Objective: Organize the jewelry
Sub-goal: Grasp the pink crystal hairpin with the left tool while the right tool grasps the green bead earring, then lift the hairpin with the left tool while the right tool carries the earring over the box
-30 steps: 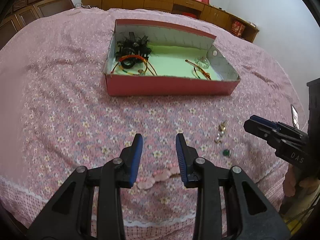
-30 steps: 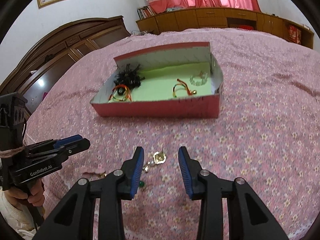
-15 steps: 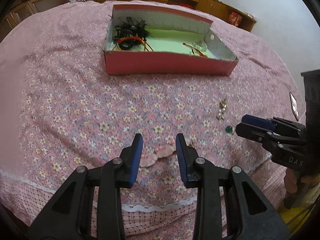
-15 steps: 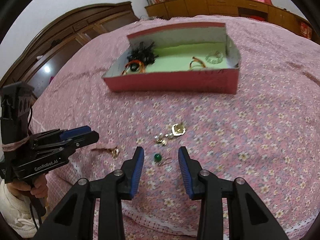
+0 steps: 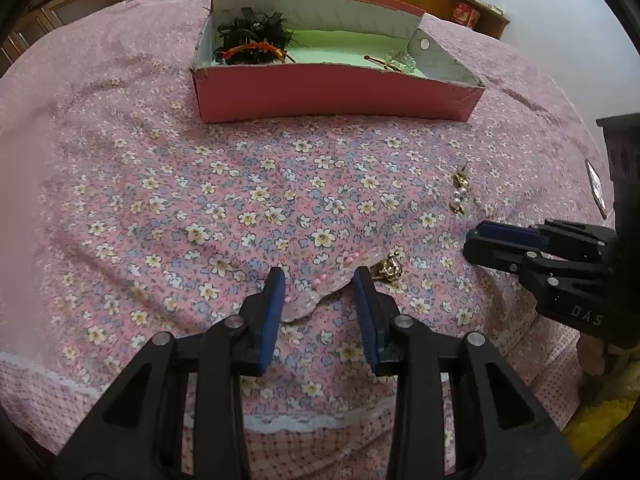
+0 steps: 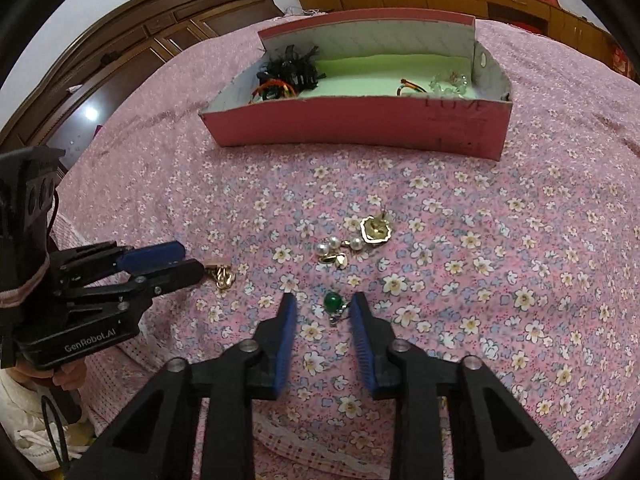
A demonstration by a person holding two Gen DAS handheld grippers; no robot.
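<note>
A pink bead bracelet [image 5: 316, 298] lies on the flowered bedspread between the fingertips of my left gripper [image 5: 319, 292]. Its jaws are open and parting slightly, with no pad on the beads. Just right of that gripper lies a gold trinket [image 5: 390, 269]. In the right wrist view a green bead earring [image 6: 333, 303] sits between the blue pads of my right gripper [image 6: 324, 305]. Those jaws are closing, and a gap still shows on both sides of the bead. Pearl earrings [image 6: 335, 251] and a gold pendant [image 6: 376, 230] lie farther out. The red box [image 5: 340, 94] stands beyond.
The box holds a black hair piece [image 6: 292, 68], orange bangles [image 6: 276, 90] and a clear bracelet [image 6: 448, 83]. The bed's lace-edged hem [image 5: 288, 422] runs close under my grippers. Wooden cabinets [image 6: 132, 52] line the room. A person's hand [image 6: 70, 376] holds the left gripper.
Both grippers have come down closer to the bedspread. The bracelet and the green bead now sit between their tips. The right jaws have narrowed.
</note>
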